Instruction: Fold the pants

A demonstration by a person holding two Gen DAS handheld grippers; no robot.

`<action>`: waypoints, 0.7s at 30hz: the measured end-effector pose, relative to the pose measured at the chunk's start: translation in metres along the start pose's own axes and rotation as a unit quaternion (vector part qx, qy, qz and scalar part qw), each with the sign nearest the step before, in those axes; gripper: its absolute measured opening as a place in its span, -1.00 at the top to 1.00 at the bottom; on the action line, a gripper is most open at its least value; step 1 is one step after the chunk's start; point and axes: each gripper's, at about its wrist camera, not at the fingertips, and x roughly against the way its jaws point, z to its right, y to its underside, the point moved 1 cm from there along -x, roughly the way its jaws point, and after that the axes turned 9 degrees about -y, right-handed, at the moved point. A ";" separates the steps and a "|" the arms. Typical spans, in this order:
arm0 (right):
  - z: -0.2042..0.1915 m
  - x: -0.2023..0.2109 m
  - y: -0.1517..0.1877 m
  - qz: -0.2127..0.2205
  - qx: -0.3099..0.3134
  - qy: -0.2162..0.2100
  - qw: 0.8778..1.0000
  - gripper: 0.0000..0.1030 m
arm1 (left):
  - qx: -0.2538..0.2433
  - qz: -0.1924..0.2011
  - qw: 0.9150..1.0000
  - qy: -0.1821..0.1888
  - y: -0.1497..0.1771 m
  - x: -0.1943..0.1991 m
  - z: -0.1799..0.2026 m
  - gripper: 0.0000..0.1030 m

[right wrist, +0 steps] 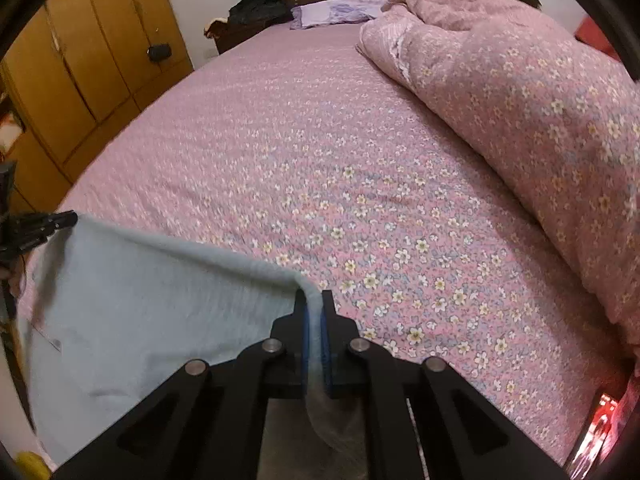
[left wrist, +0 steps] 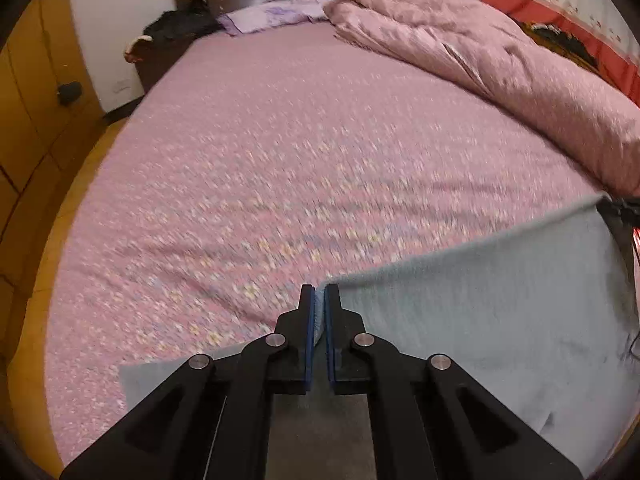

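The pale grey-blue pants [left wrist: 500, 304] hang stretched between my two grippers above the near end of the bed. My left gripper [left wrist: 319, 292] is shut on the left corner of the cloth's top edge. My right gripper [right wrist: 314, 298] is shut on the right corner, and the pants [right wrist: 152, 304] spread to its left. Each view shows the other gripper at the cloth's far corner: the right gripper [left wrist: 624, 206] in the left wrist view, the left gripper [right wrist: 44, 226] in the right wrist view. The lower part of the pants is hidden below the frames.
The bed [right wrist: 320, 152] has a pink floral sheet. A rumpled pink floral duvet [right wrist: 520, 92] lies along its right side. A purple pillow [left wrist: 276, 16] and dark clothes [left wrist: 180, 24] lie by the dark headboard. Wooden wardrobes [right wrist: 80, 60] stand at left.
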 end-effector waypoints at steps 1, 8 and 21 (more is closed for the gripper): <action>-0.002 0.001 0.000 -0.001 0.004 0.002 1.000 0.90 | 0.002 0.003 1.000 -0.001 -0.001 0.003 0.004 1.00; -0.020 0.033 0.016 0.026 0.016 -0.002 1.000 0.91 | 0.017 0.034 0.999 -0.005 0.004 0.038 0.008 1.00; -0.061 0.103 0.052 0.049 0.045 -0.028 0.997 0.91 | 0.040 0.095 0.995 -0.003 0.046 0.131 0.012 1.00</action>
